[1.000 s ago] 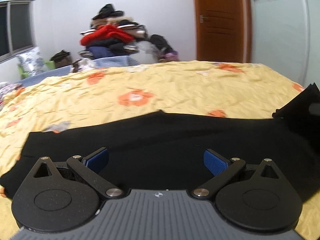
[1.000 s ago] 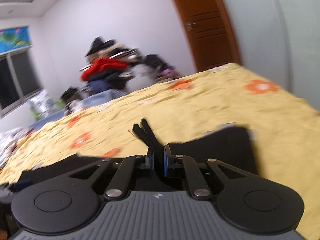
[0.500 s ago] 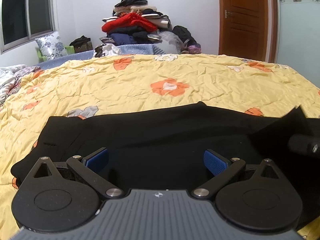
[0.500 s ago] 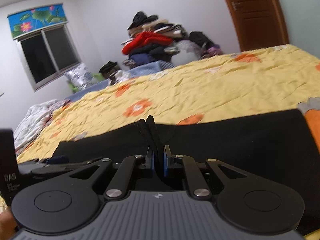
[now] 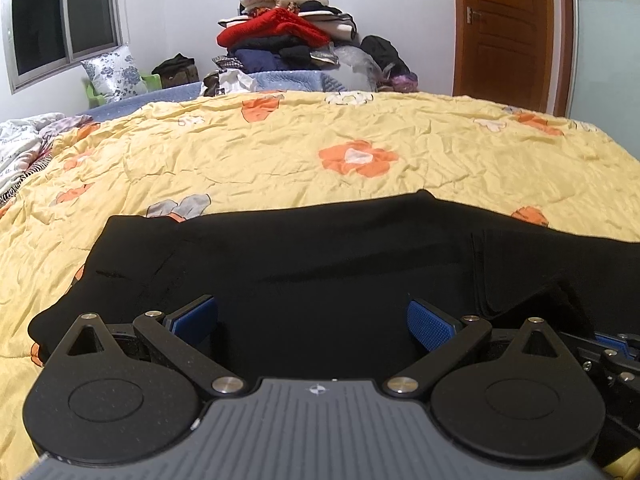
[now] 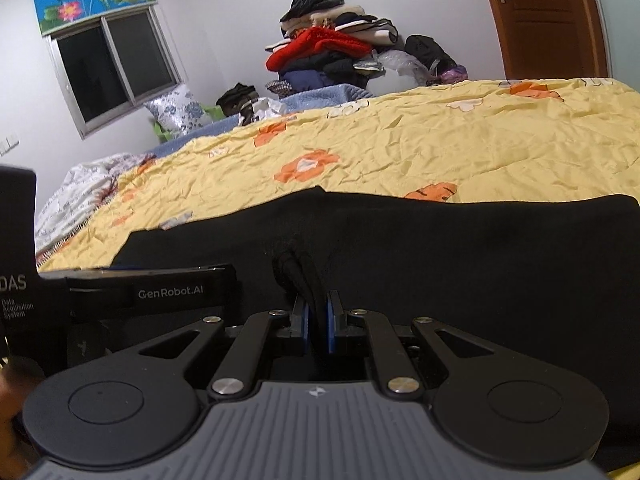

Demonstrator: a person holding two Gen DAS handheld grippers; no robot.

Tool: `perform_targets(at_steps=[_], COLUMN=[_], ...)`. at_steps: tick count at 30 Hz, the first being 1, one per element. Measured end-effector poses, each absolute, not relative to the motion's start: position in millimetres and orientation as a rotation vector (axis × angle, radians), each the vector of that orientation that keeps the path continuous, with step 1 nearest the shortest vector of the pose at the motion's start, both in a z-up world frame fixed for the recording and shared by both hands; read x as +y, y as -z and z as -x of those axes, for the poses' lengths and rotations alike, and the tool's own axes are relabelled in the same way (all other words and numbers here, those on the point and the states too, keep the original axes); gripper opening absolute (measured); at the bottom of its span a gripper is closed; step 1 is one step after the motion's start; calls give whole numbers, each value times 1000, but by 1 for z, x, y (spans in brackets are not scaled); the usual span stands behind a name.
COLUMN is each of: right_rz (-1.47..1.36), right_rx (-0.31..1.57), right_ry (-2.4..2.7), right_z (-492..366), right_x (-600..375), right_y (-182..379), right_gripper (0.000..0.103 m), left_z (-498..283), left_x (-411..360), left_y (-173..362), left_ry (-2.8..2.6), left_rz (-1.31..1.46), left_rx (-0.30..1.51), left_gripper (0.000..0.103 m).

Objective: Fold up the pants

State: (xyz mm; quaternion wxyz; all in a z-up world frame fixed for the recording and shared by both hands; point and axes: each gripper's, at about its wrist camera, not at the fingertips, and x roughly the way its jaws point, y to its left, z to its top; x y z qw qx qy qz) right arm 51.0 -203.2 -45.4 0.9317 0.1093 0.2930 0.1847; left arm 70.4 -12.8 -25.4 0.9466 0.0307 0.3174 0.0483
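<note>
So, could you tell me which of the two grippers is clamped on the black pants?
The right gripper: its blue pads pinch a fold of the black fabric pants. The left gripper gapes open.

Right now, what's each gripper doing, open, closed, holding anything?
Left gripper: open, empty, over the black pants.
Right gripper: closed on a bunched fold of the pants.

The left hand-held gripper (image 5: 312, 318) hangs low over black pants (image 5: 320, 256), its blue-padded jaws spread wide with only dark cloth showing between them. The pants lie stretched across the near side of a bed (image 5: 280, 148) covered in a wrinkled yellow sheet with orange flowers. At the lower right edge, part of the right hand-held gripper (image 5: 616, 346) shows beside a raised fold of the cloth. Behind the bed stand a pile of clothes (image 5: 288, 28), a window (image 5: 64, 20) and a brown door (image 5: 508, 32).
</note>
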Motion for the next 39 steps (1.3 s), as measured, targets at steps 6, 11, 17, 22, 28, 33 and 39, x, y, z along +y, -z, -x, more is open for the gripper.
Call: perform_targets(at_steps=[6,11,17,22,28,33,39], right_rz=[-147,-127,-81,-50,1,18,63], right_rx=[604,606,605,600,592,588,561], right_ry=[-368,-365,-355,-348,-339,-338,-322], right_z=[-48,-47,-44,-43,-41,-40,-35], right_x=[-196,-193,-188,-184,-179,-177,-171], right_y=[45,46,45,46,46,46,45], right_gripper=[9,9,9,9,9,9,9], left_z=[-70,-71,-71,-71,-70,-70,-70], left_x=[-17,-17,-17,-17,-18,-18,-17], left_y=[27,28,29,29,32,32,31], left_ry=[-92,-92,-92,-91,-91,-86,-101], left_rz=[-83,-79,-81,-82,-92,-98,-88], left_rx=[656,668,668,670,666,664,655], left_gripper=[103,103,103,103,103,103,103])
